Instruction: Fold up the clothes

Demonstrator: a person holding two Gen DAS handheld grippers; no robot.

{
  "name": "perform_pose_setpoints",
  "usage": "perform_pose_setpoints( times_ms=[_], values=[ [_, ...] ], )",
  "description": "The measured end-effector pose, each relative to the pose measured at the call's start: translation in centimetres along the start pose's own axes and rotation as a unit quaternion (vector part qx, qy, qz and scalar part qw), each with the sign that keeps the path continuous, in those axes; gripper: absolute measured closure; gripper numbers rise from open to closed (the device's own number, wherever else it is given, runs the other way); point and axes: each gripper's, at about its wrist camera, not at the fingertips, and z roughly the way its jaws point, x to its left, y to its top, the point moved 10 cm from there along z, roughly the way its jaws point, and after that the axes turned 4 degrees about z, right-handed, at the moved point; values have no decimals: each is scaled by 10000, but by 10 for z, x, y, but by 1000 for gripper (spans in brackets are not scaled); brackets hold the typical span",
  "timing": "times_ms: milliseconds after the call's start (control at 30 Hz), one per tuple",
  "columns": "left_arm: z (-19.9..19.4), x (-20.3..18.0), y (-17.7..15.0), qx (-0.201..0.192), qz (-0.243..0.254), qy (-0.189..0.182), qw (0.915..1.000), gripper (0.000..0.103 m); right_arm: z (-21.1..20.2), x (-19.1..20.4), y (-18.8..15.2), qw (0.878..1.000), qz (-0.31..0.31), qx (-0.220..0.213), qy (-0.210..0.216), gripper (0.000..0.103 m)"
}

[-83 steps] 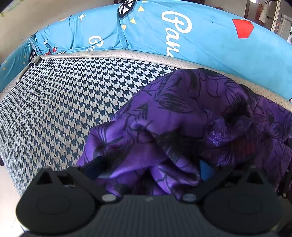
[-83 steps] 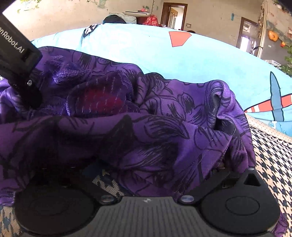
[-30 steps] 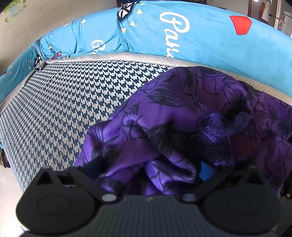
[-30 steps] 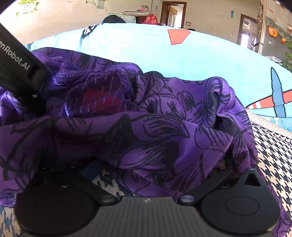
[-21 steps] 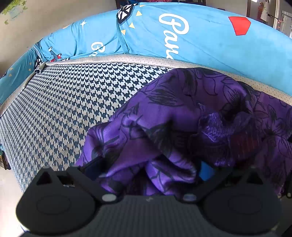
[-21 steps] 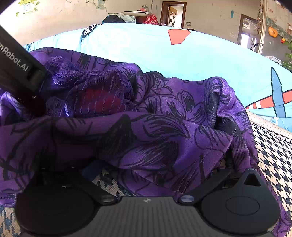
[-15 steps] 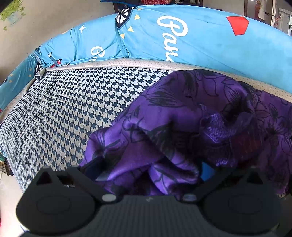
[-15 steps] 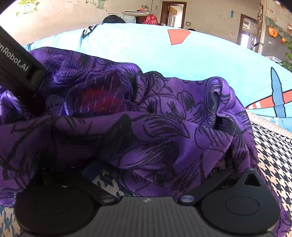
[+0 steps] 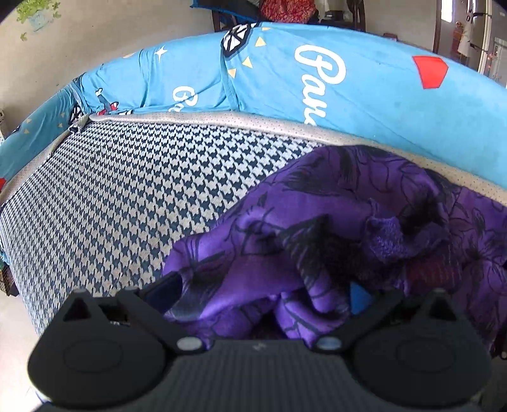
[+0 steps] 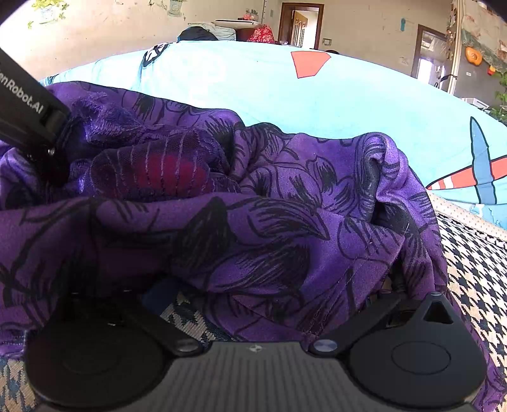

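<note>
Both grippers sit buried in 1 crumpled purple garment [image 9: 364,228], a shiny fabric printed with black flowers. On the left gripper [image 9: 263,294], the 2 fingers stand wide apart, and folds of the purple cloth fill the space between them; a blue pad shows on the inner face of the right finger [image 9: 358,298]. Whether those fingers actually pinch any cloth cannot be told, because the fabric hides the tips. On the right gripper [image 10: 269,291], the fingers are likewise spread, with the garment [image 10: 285,222] draped over and between them, and their tips are hidden too, so its grip cannot be judged either.

Bunched in a heap, the garment rests on a cushion with a blue-and-white houndstooth cover [image 9: 126,196], towards the right part of that surface as the left wrist camera sees it. A patch of sheer purple lace with red showing through [image 10: 164,171] lies in the upper folds. Behind the heap rises a bright blue backrest cover [image 9: 348,88] with white lettering and a red shape. From the right wrist view, the black body of the left gripper, bearing white lettering [image 10: 25,104], pokes into the cloth at the upper left, touching the garment. Beyond the blue cover stand beige walls and 2 doorways [image 10: 298,25].
</note>
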Motion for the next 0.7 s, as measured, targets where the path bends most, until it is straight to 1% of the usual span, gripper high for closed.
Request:
perform_pose_setpoints(
  times_ms=[67,133,200,267,367,433,500,567,633,700],
  values=[
    [-12,-2,8,-331,58,-82,9994,0,0,-1,0,10000,-6,2,-4,0],
    [-19,-3,15,-573,139,-77,9982,0,-1,-1,-1,10000,5,52,-32,0],
    [-18,-2,17,-552,163,-26,9983,0,-7,1,-4,9998,-3,180,-68,0],
    [-11,3,16,-411,104,0,9991,0,-16,2,-9,9993,1,366,-70,0],
    [-3,20,16,-264,-153,-110,9995,0,-21,5,-11,9985,-95,525,76,0],
    [-2,30,16,-266,-295,-159,9991,0,-26,2,-13,9980,-69,584,235,0],
    [0,40,15,-287,-387,-173,9987,0,-33,-1,-13,9963,240,646,508,0],
    [4,45,14,-238,-369,-128,9990,0,-43,-3,-8,9915,616,684,921,0],
    [9,50,11,-144,-346,-29,9993,0,-53,-5,-1,9833,1078,638,1319,0],
    [16,55,6,-5,-346,93,9994,0,-60,-1,5,9723,1454,586,1732,0]
  ],
)
